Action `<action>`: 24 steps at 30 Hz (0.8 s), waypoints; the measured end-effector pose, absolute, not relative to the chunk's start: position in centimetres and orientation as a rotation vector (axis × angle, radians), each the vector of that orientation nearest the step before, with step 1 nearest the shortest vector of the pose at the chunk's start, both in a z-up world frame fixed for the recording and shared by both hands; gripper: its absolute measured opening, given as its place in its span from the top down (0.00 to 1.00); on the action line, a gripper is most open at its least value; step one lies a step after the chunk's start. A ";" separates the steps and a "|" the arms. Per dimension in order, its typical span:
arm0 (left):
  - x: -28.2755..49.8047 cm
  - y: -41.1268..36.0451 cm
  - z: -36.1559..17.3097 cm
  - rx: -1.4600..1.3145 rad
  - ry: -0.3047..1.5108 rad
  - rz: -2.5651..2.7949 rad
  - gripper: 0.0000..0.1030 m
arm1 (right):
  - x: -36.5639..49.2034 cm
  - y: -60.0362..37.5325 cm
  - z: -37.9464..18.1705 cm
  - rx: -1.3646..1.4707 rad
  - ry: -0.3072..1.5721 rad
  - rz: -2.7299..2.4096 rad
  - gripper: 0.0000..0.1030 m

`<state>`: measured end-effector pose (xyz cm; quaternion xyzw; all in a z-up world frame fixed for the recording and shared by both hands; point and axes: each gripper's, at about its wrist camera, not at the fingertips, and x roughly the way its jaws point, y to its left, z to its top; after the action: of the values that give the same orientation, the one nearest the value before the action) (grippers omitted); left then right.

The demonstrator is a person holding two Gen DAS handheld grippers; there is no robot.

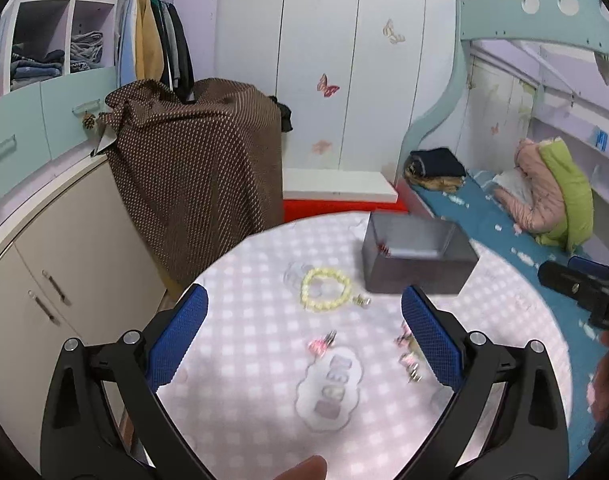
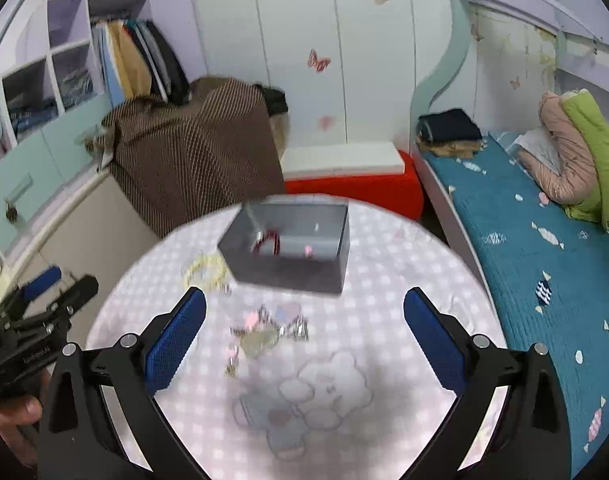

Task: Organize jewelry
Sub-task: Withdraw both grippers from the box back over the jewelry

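Several small pieces lie loose on the round bench (image 1: 264,360), and both tools hang above it wide open with nothing between their pads; the left tool (image 1: 304,340) faces the yellow bead bracelet (image 1: 325,289) at its 12 o'clock, while the right tool (image 2: 304,336) faces a blurred cluster of metal clips and charms (image 2: 264,332) directly ahead; the grey box (image 2: 288,248) stands toward the far edge of the bench, at 12 o'clock in the right view and 1 o'clock in the left, with a dark red piece (image 2: 267,243) and a small pink one already inside; the bracelet sits just beside the box's near-left corner, apart from it as far as the blur allows. Judging by looks, the bracelet is light and floppy, a ring of smooth round beads that will roll and slip under flat pads; pinching across one side of the ring, two or three beads deep, should hold better than spanning the whole loop. The clips (image 1: 322,344) look tiny, hard and low-lying; they probably need the pads brought right down to the cloth, and could skate away if nudged; which piece is which I cannot tell.
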<state>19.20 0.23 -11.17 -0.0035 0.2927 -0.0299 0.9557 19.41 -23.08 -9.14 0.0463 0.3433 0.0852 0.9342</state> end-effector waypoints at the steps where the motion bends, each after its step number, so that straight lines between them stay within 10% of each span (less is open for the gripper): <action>1: 19.1 0.2 -11.8 0.004 0.607 -0.060 0.06 | 19.4 -22.7 -10.1 0.097 0.728 0.181 0.07; 24: 27.1 -0.3 -21.8 0.085 0.846 -0.120 0.07 | 19.8 -18.3 -17.0 0.060 0.922 0.246 0.07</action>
<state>27.11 -0.31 -21.85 0.0414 0.4103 -0.0584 0.9091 19.79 -18.32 -17.04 0.0290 0.4435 0.1183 0.8880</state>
